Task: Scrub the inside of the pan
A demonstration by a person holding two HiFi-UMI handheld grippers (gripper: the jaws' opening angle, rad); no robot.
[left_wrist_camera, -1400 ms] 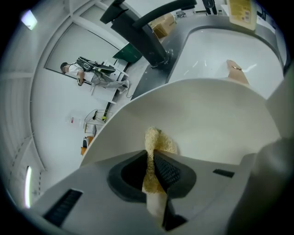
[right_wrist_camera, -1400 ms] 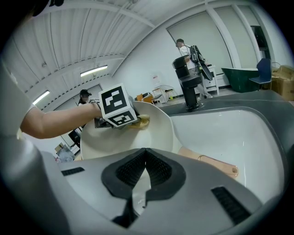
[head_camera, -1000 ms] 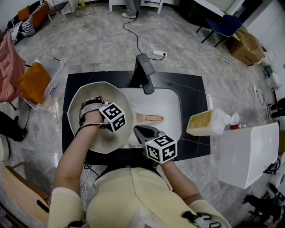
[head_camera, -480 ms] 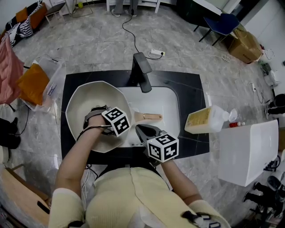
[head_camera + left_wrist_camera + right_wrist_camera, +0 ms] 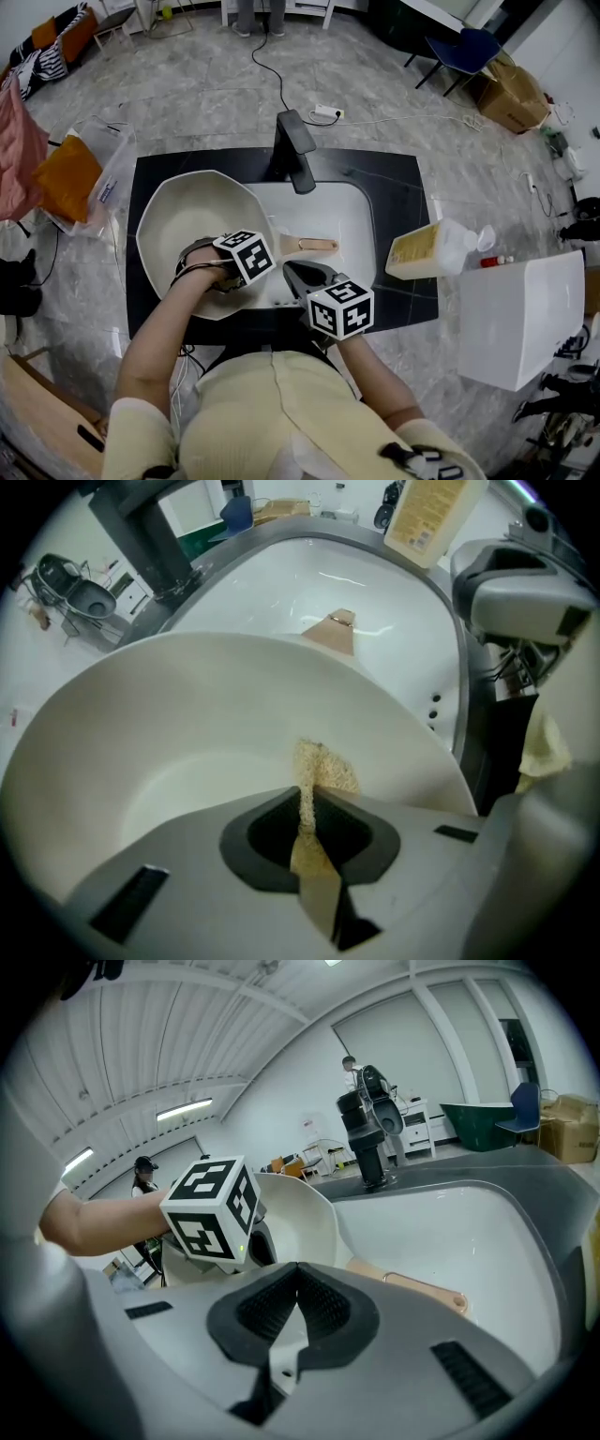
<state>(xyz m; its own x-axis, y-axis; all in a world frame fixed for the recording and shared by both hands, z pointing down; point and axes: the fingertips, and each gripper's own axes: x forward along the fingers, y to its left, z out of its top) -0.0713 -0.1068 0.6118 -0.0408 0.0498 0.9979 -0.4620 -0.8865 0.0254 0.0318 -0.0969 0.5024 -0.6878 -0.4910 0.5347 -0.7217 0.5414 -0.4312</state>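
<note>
Left gripper (image 5: 307,803), clamped on a tan scouring pad (image 5: 323,766), presses the pan (image 5: 192,216) at its near inner wall, bowl spreading far-left, while the right gripper (image 5: 302,275) sits closed, empty, just right.

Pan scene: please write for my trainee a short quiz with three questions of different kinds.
1. True or false: the left gripper is shut on a sponge.
2. The pan has a handle that lies over: A the sink, B the floor, C a box.
3. Fill in: the right gripper is shut on ____.
Key: 1 true; 2 A; 3 nothing.
</note>
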